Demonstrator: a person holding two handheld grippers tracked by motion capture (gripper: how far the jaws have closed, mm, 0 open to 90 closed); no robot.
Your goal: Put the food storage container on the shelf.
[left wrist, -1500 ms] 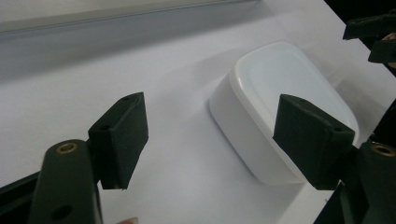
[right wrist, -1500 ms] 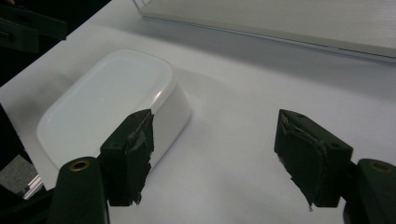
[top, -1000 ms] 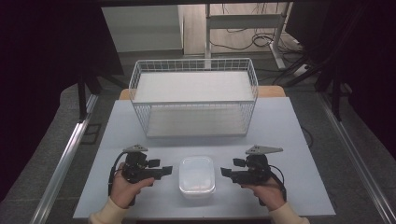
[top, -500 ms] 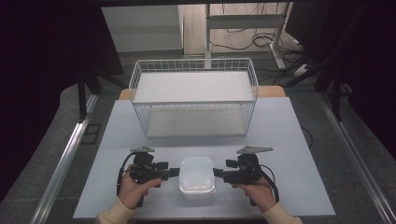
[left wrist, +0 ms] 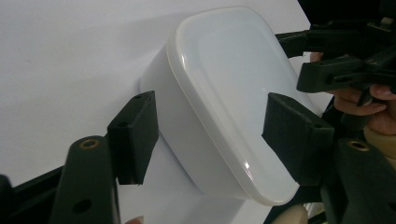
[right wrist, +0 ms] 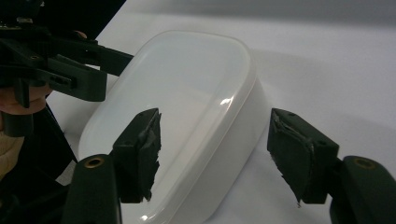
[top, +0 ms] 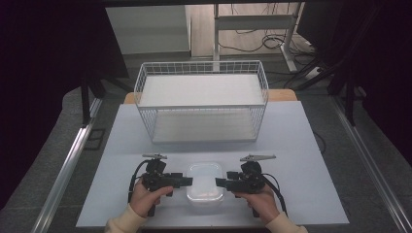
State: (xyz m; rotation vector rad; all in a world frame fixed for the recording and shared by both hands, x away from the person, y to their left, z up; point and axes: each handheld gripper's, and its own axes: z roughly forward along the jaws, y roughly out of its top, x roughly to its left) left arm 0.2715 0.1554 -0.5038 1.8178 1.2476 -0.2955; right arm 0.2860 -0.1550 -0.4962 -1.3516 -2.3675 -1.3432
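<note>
The lidded white box [top: 205, 188] sat at the near edge of the bench [top: 301, 145], between the person's two hands, with the wire basket [top: 201, 99] well apart from it at the far side. The left hand-held gripper [top: 187, 181] and the right hand-held gripper [top: 219, 182] each pointed inward at the box from its own side. In the left gripper view the jaws stood apart, one beside the box's wall and one over its lid [left wrist: 233, 88]; the right gripper view showed the same spread, with the lid [right wrist: 182, 98] between the jaws. Neither pair had closed on anything.

So the work looked to be at its very start: the approach was made, but no grasp had been taken, the lid was still on and the box still rested on the bench. Whether a jaw already touched the plastic could not be told from these angles. Closing, lifting and whatever was meant for the box, perhaps the basket, all remained.
</note>
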